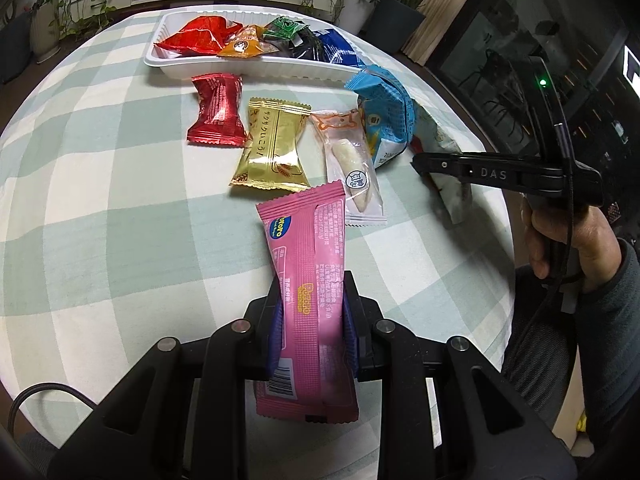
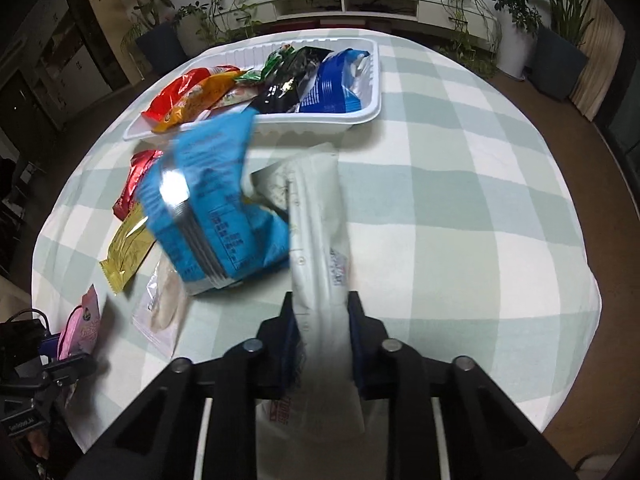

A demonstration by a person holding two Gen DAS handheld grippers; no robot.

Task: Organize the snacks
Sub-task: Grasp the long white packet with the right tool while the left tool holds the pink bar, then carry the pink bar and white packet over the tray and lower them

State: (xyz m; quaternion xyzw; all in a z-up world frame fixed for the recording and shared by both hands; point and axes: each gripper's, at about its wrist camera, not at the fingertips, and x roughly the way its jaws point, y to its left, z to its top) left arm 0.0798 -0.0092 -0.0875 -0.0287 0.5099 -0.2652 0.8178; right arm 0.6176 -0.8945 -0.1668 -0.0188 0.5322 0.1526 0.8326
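My left gripper (image 1: 312,292) is shut on a pink snack packet (image 1: 308,248), held just above the checked cloth. My right gripper (image 2: 322,304) is shut on a long white packet (image 2: 316,220) lying beside a light blue bag (image 2: 212,200), which looks blurred. In the left wrist view the right gripper (image 1: 420,162) sits at the right, over the white packet (image 1: 452,196). A red packet (image 1: 218,110), a gold packet (image 1: 272,144) and a clear packet (image 1: 352,164) lie in a row before the white tray (image 1: 240,70), which holds several snacks.
The checked tablecloth (image 2: 460,200) is bare to the right of the tray (image 2: 320,124). A person's hand (image 1: 568,240) grips the right tool near the table's right edge. Potted plants (image 2: 560,52) and a low white shelf stand beyond the table.
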